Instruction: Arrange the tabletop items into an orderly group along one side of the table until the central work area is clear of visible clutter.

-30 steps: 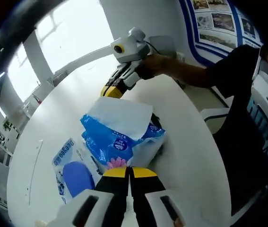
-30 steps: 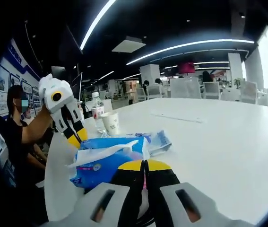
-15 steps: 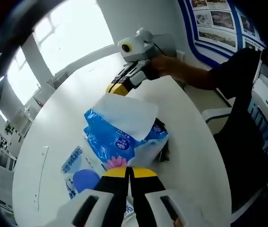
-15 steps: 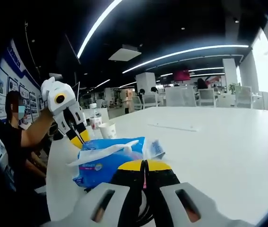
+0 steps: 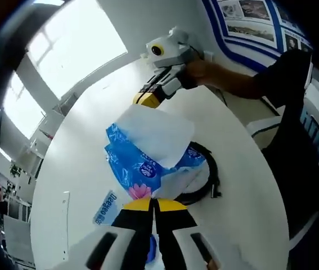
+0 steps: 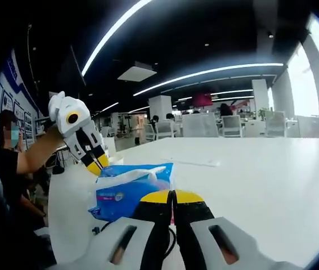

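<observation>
Both my grippers, left (image 5: 154,201) and right (image 6: 173,194), pinch the tissue pack (image 5: 142,163), jaws clamped. Next, I reckon: carry it to the table (image 5: 86,146) edge.

A large round-edged white table (image 5: 80,146) with a smooth, glossy top carries the things. On it lies a flat blue-and-white printed plastic packet (image 5: 107,207), close to the bottom of the left gripper view. A black cable loop (image 5: 210,174) rests on the tabletop nearer the rim. In the right gripper view the white top (image 6: 249,169) stretches away bare.
</observation>
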Demonstrator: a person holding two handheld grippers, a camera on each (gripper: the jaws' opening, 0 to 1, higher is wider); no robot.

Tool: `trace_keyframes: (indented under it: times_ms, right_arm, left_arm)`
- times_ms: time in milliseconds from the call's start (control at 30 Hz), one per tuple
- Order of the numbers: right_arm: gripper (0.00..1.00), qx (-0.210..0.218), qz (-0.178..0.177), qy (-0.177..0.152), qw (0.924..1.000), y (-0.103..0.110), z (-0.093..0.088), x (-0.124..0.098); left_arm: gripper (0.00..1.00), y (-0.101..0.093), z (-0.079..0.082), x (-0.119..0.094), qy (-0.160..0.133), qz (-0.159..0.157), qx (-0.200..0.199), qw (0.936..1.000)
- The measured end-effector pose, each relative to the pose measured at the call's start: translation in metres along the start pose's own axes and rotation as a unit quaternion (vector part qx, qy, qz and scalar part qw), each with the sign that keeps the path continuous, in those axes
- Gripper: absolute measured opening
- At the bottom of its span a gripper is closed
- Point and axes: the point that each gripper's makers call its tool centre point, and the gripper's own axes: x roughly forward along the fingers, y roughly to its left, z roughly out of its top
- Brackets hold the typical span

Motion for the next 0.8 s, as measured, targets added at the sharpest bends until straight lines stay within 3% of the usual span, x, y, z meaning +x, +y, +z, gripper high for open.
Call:
trace_keyframes:
  times_ms: [167,433,800]
  right_arm:
    - [0.0,0.0,-0.013,-0.009,0.9999,-0.009,0.007,-0.005]
    - [0.0,-0.004,-0.044,-0.015,0.9989,-0.024,0.009,-0.011]
    - [0.0,0.015,-0.079,-0.02,0.9965,-0.05,0.007,-0.019]
  left_arm:
    - [0.0,0.016,0.008,0.005,0.005,0.011,0.028,0.9995]
    - [0.0,0.021,0.016,0.019,0.002,-0.012,0.058,0.9983]
    - [0.0,0.044,0.023,0.038,-0.01,-0.039,0.074,0.9964]
